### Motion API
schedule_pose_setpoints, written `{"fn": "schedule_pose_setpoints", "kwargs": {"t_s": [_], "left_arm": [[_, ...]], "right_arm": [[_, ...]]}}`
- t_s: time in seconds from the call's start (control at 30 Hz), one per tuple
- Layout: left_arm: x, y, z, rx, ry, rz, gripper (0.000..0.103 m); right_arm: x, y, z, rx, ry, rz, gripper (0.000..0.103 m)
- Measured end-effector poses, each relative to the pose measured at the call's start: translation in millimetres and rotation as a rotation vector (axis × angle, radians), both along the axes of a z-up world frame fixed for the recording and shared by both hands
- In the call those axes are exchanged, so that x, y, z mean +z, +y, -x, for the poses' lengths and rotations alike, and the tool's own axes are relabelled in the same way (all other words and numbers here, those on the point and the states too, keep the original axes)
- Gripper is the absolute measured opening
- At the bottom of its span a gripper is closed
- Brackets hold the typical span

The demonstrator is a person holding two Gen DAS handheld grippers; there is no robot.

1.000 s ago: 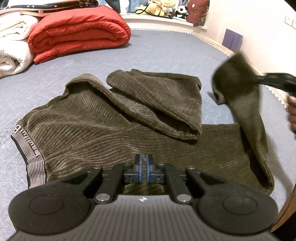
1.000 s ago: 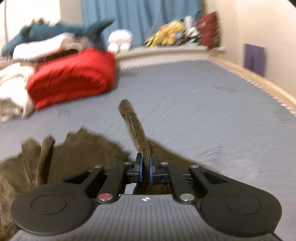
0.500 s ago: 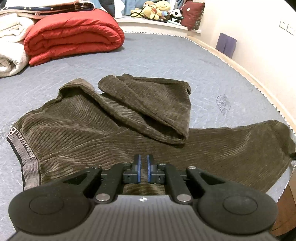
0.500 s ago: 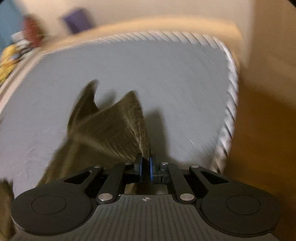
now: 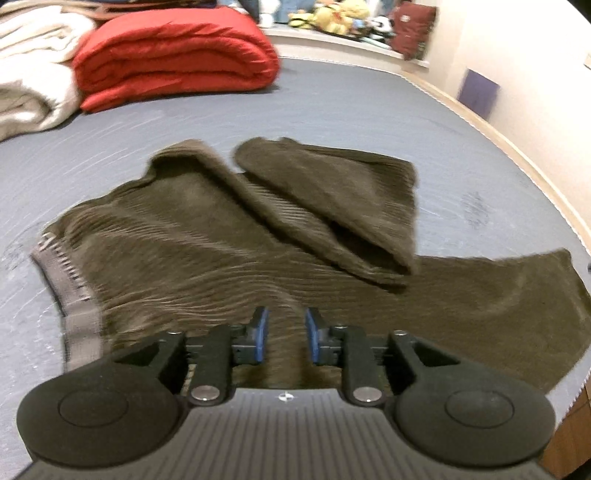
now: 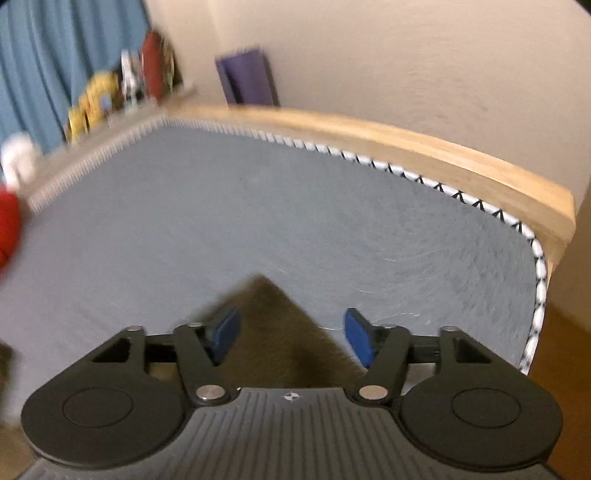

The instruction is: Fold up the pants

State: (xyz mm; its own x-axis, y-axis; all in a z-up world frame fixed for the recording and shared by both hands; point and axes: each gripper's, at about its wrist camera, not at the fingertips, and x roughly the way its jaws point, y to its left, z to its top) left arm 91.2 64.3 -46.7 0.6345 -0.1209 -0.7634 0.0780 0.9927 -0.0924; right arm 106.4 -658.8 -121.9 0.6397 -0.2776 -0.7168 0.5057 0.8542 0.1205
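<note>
Dark brown corduroy pants lie on the grey mattress, grey waistband at the left. One leg is folded back across the middle; the other leg lies flat to the right, its hem near the bed's edge. My left gripper is open just above the near edge of the pants, with fabric between its blue pads. My right gripper is wide open over the pointed hem corner of the flat leg, which rests on the mattress.
A red folded duvet and a cream blanket lie at the far left. Stuffed toys sit on the back ledge. The wooden bed frame and mattress corner are close on the right, with floor beyond.
My right gripper laid the leg out to the right and opened, letting go of the hem. My left gripper has opened from shut on the pants' near edge.
</note>
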Motion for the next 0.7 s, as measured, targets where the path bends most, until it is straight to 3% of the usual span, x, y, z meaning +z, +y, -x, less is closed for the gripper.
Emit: {"fn": "schedule_pose_setpoints", "kwargs": {"t_s": [0.13,0.17,0.23,0.3,0.47,0.53,0.57,0.63,0.67,0.7], "left_arm": [[-5.5,43.3,1.5,0.097,0.022,-0.001,0.028],[-6.2,52.0,3.0,0.117,0.026,-0.001,0.028],[-6.2,67.9,6.4,0.148,0.031,0.001,0.028],[-4.6,80.7,10.6,0.172,0.029,0.006,0.028],[-2.1,106.8,18.9,0.231,0.042,0.017,0.03],[-5.0,119.0,21.6,0.26,0.058,0.032,0.034],[-6.9,124.5,22.8,0.271,0.068,0.038,0.038],[-12.2,134.0,25.1,0.292,0.088,0.044,0.044],[-14.8,137.6,26.0,0.3,0.098,0.045,0.05],[-17.9,140.9,26.6,0.305,0.108,0.043,0.052]], "right_arm": [[-40.8,-1.6,-9.1,0.077,0.107,-0.03,0.068],[-42.3,5.0,-9.9,0.104,0.107,0.019,0.067],[-39.0,12.6,-14.5,0.156,0.098,0.072,0.027],[-37.3,13.8,-15.4,0.178,0.083,0.087,0.015],[-22.9,-11.0,-18.2,0.029,-0.028,0.126,0.004],[-18.1,-17.2,-20.5,-0.109,-0.055,0.278,0.0],[-17.4,-22.0,-20.8,-0.139,-0.06,0.306,0.0],[-18.4,-34.9,-20.9,-0.11,-0.062,0.126,0.0],[-17.8,-35.7,-17.9,-0.105,-0.076,0.078,0.0],[-12.5,-29.0,-16.1,-0.092,-0.086,0.092,0.003]]}}
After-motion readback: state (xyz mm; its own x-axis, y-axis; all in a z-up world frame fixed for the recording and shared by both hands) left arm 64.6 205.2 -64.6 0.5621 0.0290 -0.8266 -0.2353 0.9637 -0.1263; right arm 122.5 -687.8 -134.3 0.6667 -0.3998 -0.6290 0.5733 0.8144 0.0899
